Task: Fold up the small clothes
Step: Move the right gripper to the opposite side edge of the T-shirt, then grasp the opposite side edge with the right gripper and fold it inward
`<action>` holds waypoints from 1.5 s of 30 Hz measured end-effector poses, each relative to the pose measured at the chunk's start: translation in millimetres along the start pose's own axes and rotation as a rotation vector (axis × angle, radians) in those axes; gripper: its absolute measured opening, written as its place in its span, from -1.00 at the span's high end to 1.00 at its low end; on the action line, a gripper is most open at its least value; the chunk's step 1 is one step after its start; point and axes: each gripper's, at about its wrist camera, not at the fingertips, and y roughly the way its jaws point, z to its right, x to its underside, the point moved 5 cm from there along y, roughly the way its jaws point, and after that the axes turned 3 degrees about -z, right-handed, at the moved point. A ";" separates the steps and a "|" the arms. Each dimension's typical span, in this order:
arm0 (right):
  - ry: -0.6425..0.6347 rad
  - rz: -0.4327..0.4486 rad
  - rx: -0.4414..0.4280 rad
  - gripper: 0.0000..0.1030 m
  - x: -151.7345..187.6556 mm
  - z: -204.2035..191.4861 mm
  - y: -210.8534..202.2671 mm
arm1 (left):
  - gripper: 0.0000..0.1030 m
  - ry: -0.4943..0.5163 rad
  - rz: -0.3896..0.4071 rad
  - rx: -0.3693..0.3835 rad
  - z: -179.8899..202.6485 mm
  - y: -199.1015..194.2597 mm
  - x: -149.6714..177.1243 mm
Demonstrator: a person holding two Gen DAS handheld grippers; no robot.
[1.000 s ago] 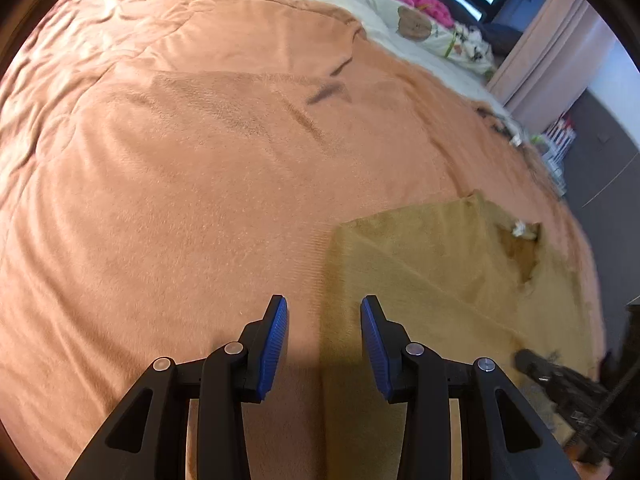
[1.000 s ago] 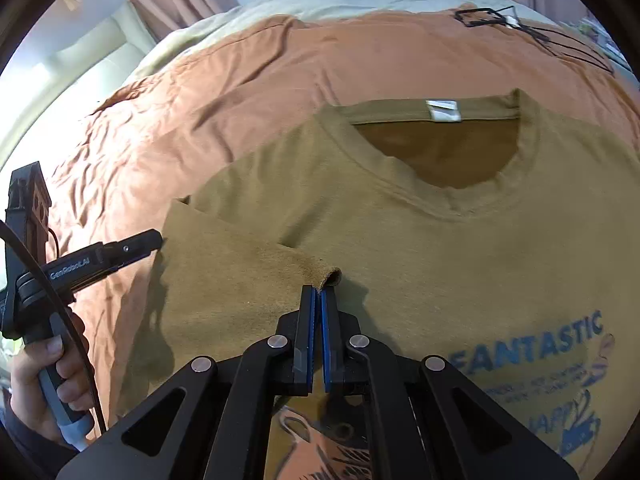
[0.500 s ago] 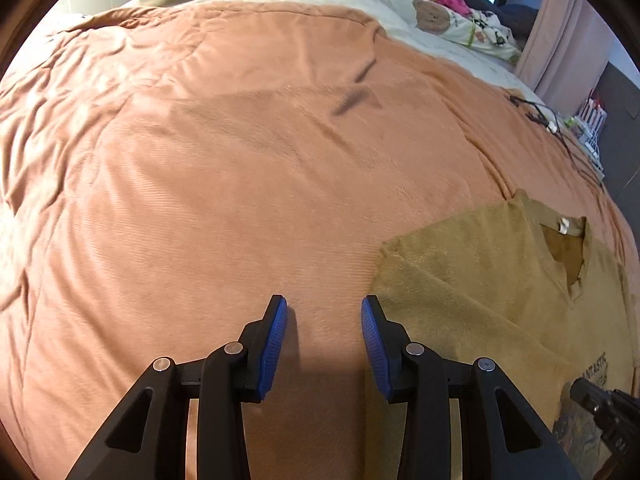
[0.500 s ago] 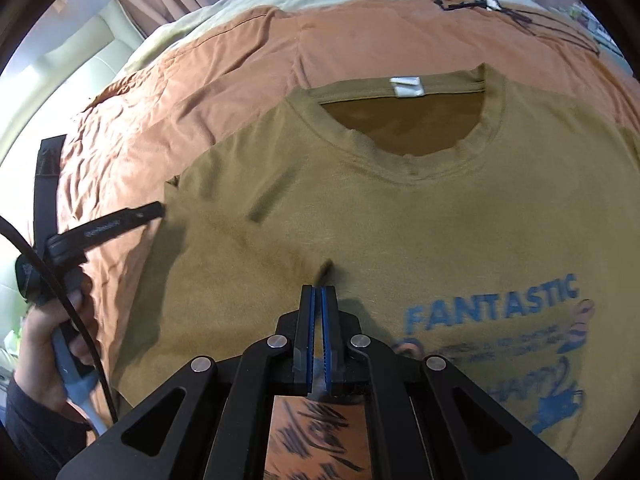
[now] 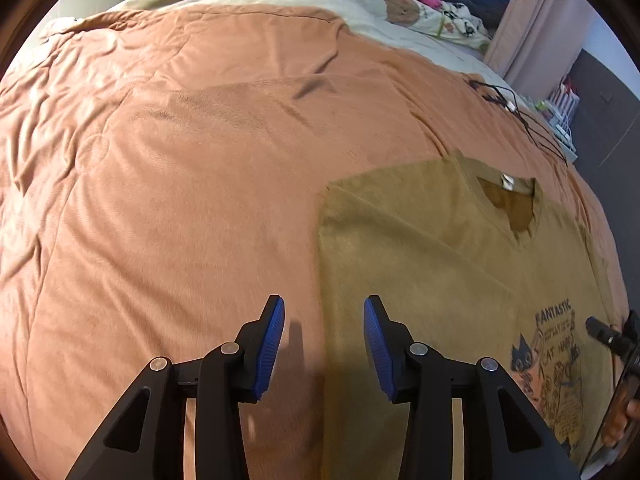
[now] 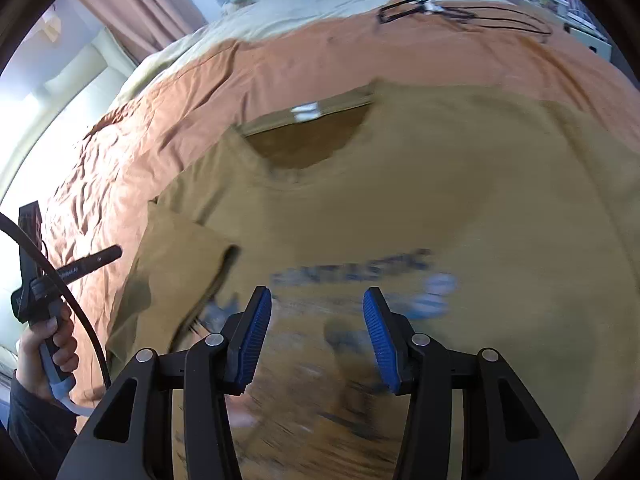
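An olive-tan T-shirt (image 5: 424,256) with a blue printed graphic lies flat on an orange bedspread (image 5: 168,184). Its left sleeve (image 6: 180,256) is folded inward over the body. My left gripper (image 5: 324,340) hovers over the shirt's left edge, its jaws opening a little, with nothing between the blue pads. In the right wrist view the shirt (image 6: 440,200) fills the frame, blurred by motion. My right gripper (image 6: 316,332) is above the print, jaws opening and nothing between them. The left tool (image 6: 44,284) and the hand holding it show at the left edge.
A black cable (image 5: 520,116) lies on the bedspread beyond the shirt's collar. Cream bedding with soft toys (image 5: 400,8) and a pink cloth sits at the far end. Curtains (image 5: 532,28) hang at the right.
My right gripper has let go of the folded sleeve, opened, and pulled away over the print. My left gripper has shifted so that more of the shirt comes into its view.
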 end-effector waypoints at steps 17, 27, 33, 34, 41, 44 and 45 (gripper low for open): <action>0.258 0.109 0.095 0.11 42.5 168.8 -133.0 | -0.10 -0.014 0.006 0.028 40.4 -20.0 25.8; 0.486 0.155 0.088 0.11 58.5 238.3 -149.6 | -0.10 0.014 0.008 0.042 78.4 -12.6 26.2; 0.613 0.197 0.037 0.24 50.9 259.3 -137.2 | -0.10 0.032 0.002 0.049 93.5 -2.9 25.5; 0.616 0.198 0.032 0.28 49.7 261.2 -136.2 | -0.10 0.033 0.001 0.048 94.6 -1.6 25.0; 0.595 0.213 0.109 0.90 26.7 258.1 -131.1 | -0.10 0.039 0.006 0.034 93.9 0.7 22.9; 0.487 0.227 0.140 0.96 7.9 232.0 -130.4 | -0.10 0.034 0.006 0.025 89.1 -0.2 23.5; 0.446 0.235 0.142 0.96 2.4 222.1 -132.7 | -0.10 0.031 0.005 0.023 86.8 -0.5 24.0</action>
